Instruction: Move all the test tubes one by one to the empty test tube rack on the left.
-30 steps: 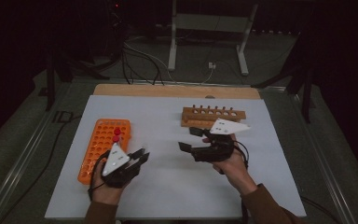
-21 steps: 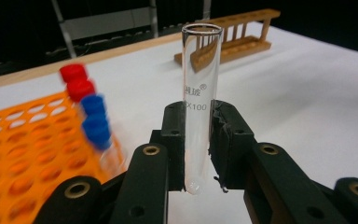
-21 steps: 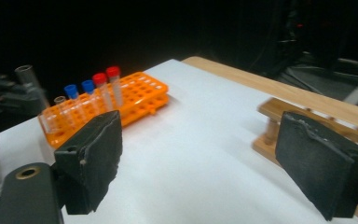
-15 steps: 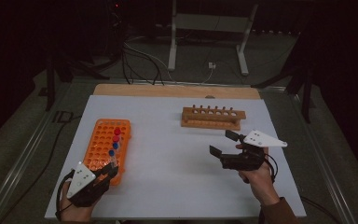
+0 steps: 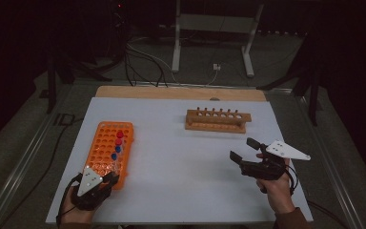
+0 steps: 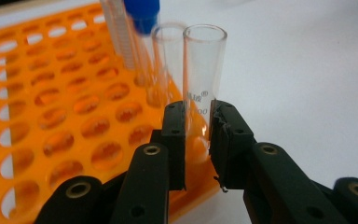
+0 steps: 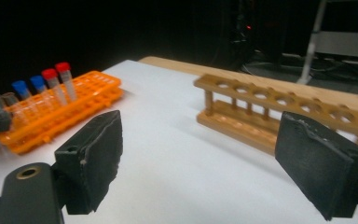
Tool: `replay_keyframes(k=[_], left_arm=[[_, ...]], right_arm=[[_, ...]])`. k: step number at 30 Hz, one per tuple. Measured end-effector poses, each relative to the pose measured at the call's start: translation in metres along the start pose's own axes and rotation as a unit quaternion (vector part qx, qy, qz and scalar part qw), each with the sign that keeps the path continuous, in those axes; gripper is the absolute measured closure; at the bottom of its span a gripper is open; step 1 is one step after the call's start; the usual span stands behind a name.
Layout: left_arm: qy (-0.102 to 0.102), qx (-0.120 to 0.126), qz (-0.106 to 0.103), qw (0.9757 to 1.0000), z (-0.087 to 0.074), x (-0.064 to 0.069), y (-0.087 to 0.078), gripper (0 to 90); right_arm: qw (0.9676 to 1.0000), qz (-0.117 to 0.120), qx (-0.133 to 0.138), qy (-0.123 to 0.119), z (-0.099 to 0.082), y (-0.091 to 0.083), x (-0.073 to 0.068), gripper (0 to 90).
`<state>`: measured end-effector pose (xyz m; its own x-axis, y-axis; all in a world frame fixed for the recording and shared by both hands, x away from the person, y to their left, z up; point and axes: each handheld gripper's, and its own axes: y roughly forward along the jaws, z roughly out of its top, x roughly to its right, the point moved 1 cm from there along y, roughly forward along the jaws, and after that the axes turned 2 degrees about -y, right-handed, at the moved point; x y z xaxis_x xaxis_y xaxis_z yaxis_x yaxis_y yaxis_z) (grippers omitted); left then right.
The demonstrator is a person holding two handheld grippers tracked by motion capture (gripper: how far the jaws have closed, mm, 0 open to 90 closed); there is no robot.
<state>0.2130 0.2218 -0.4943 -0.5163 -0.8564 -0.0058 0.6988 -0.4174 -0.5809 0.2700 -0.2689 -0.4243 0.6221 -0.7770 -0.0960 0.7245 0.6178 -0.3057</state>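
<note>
Gripping an open glass tube (image 6: 204, 70) in the orange rack's (image 5: 106, 143) near corner, the left gripper (image 6: 197, 135) has its fingers pinched on it. Likely step: lifting it straight up, toward the wooden rack (image 5: 218, 120). The right gripper (image 5: 243, 149) waits, fingers spread.

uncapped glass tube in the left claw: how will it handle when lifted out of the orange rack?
Likely fragile: the glass tube looks thin-walled and clear. Probably slippery: the left claw pinches smooth glass with narrow black pads. Set down on the table, it would likely roll, being round; the orange rack holds it upright for now.
</note>
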Motion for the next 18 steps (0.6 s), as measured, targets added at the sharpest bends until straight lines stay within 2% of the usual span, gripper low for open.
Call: replay_keyframes(k=[5, 10, 11, 12, 14, 16, 18], left_arm=[[-0.006, -0.006, 0.005, 1.0000, -0.001, 0.001, 0.000, 77.2], [-0.026, -0.003, -0.006, 0.9996, -0.001, -0.002, 0.000, 75.8], [-0.030, -0.003, -0.008, 0.9995, -0.001, -0.002, -0.001, 73.6], [-0.037, -0.004, -0.006, 0.9993, -0.001, -0.003, -0.001, 65.9], [-0.043, -0.005, -0.010, 0.9990, -0.002, -0.004, -0.003, 56.7], [-0.048, 0.008, -0.017, 0.9987, -0.001, -0.004, -0.008, 48.4], [-0.053, 0.032, -0.018, 0.9979, 0.001, -0.004, -0.014, 42.1]], right_arm=[[0.9997, -0.018, -0.010, 0.013, -0.014, -0.006, 0.008, 15.5], [0.9992, -0.027, -0.016, 0.025, -0.024, -0.010, 0.014, 15.4], [0.9991, -0.030, -0.015, 0.023, -0.025, -0.010, 0.015, 15.3], [0.9991, -0.033, -0.016, 0.023, -0.026, -0.010, 0.015, 15.2], [0.9989, -0.035, -0.016, 0.028, -0.027, -0.011, 0.016, 15.1], [0.9988, -0.038, -0.016, 0.025, -0.029, -0.011, 0.017, 14.8], [0.9987, -0.042, -0.016, 0.024, -0.030, -0.011, 0.017, 14.4]])
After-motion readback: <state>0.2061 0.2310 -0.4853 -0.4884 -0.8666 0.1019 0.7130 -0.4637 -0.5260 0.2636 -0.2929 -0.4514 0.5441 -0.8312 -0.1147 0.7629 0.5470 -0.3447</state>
